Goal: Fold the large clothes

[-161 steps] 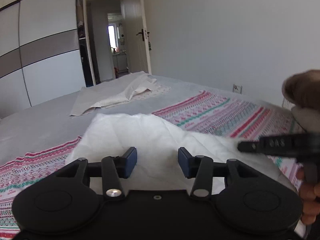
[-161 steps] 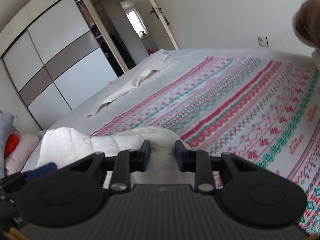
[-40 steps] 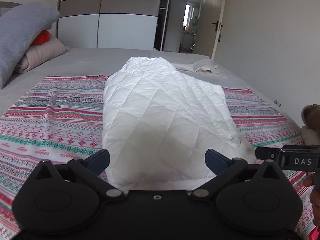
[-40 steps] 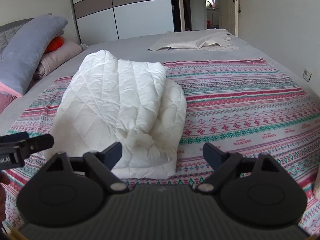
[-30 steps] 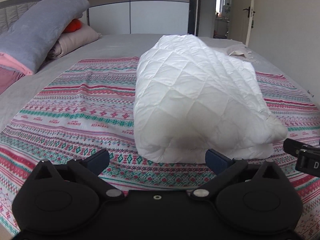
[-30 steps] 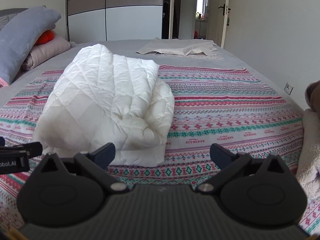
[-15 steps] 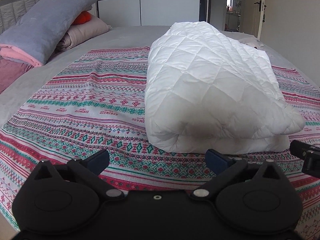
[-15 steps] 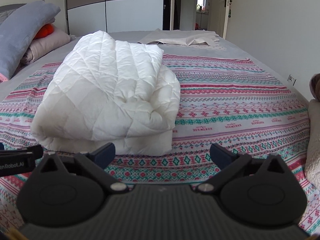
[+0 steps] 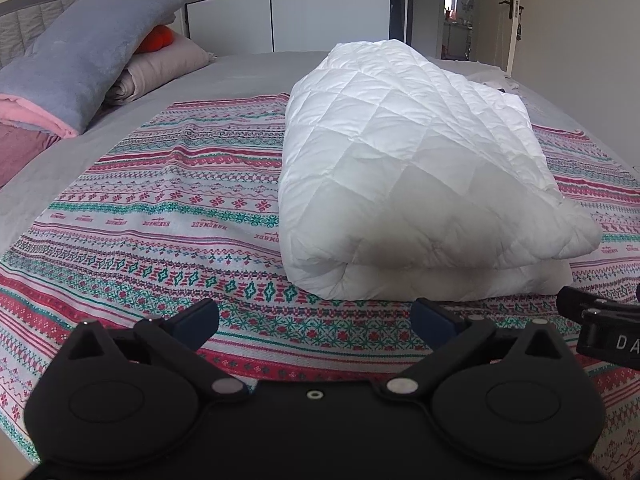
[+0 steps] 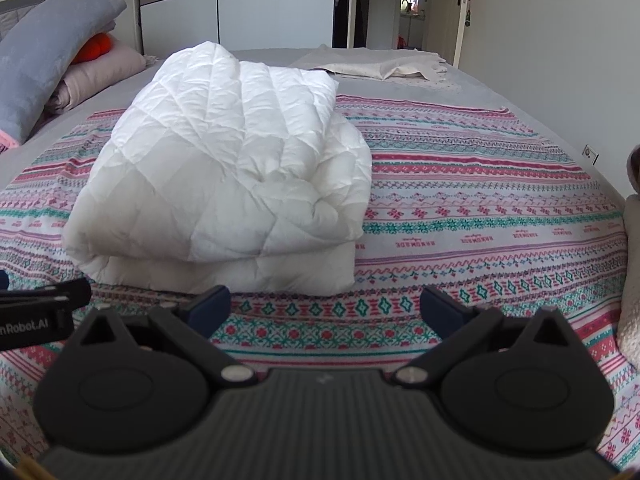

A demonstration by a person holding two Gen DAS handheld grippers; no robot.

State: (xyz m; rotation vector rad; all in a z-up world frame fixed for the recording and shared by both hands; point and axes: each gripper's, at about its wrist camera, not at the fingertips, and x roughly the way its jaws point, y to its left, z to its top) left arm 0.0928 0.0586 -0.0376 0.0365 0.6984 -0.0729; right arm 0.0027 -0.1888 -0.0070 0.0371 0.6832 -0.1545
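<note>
A white quilted garment [image 9: 416, 168] lies folded into a thick bundle on the patterned bedspread [image 9: 168, 200]. In the right wrist view the same bundle [image 10: 232, 168] sits left of centre. My left gripper [image 9: 316, 320] is open and empty, a short way back from the bundle's near edge. My right gripper [image 10: 324, 308] is open too, holding nothing, just in front of the bundle's near right corner. The tip of the right gripper [image 9: 600, 324] shows at the right edge of the left wrist view, and the left gripper [image 10: 36, 312] shows at the left edge of the right wrist view.
Folded blankets and pillows [image 9: 80, 68] are stacked at the head of the bed on the left. A beige cloth [image 10: 380, 64] lies at the far side of the grey sheet. Wardrobe doors [image 10: 256, 4] and an open doorway [image 10: 412, 4] stand behind. A wall runs along the right.
Both grippers, shut on the white garment 5.4 s ago, have let go and pulled back toward the bed's near edge. The folded bundle now rests flat on the bedspread.
</note>
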